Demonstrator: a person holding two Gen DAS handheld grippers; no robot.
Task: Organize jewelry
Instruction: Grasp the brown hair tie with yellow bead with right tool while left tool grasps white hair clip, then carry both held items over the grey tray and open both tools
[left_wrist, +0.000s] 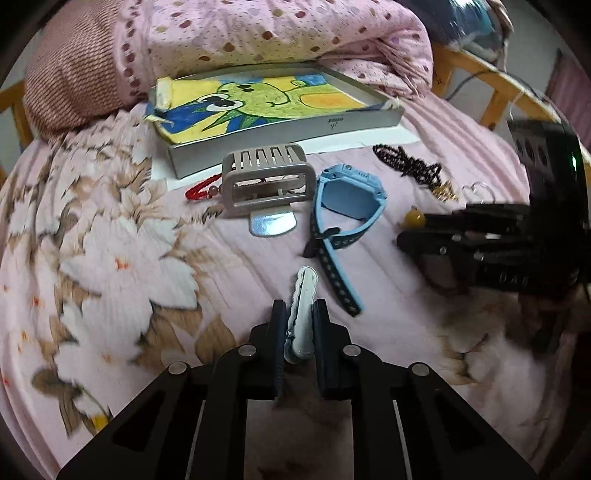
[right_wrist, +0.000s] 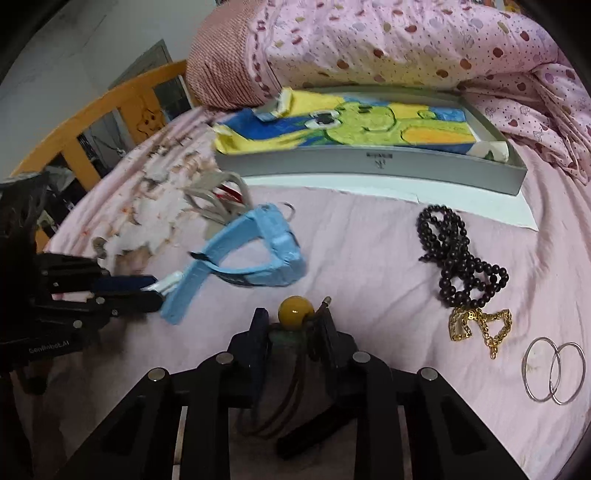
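Note:
My left gripper is shut on a pale blue and white hair clip that stands on edge between its pads; the clip's tip sticks out ahead of them. From the right wrist view that left gripper enters from the left with the hair clip. My right gripper is shut on a pendant, a yellow bead on a dark cord. A blue watch lies between the two grippers. The grey tray, lined with a cartoon drawing, sits at the back.
A grey claw clip and a red cord bracelet lie in front of the tray. Black beads, a gold chain and two silver hoops lie on the pink bedsheet to the right. A heaped quilt rises behind the tray.

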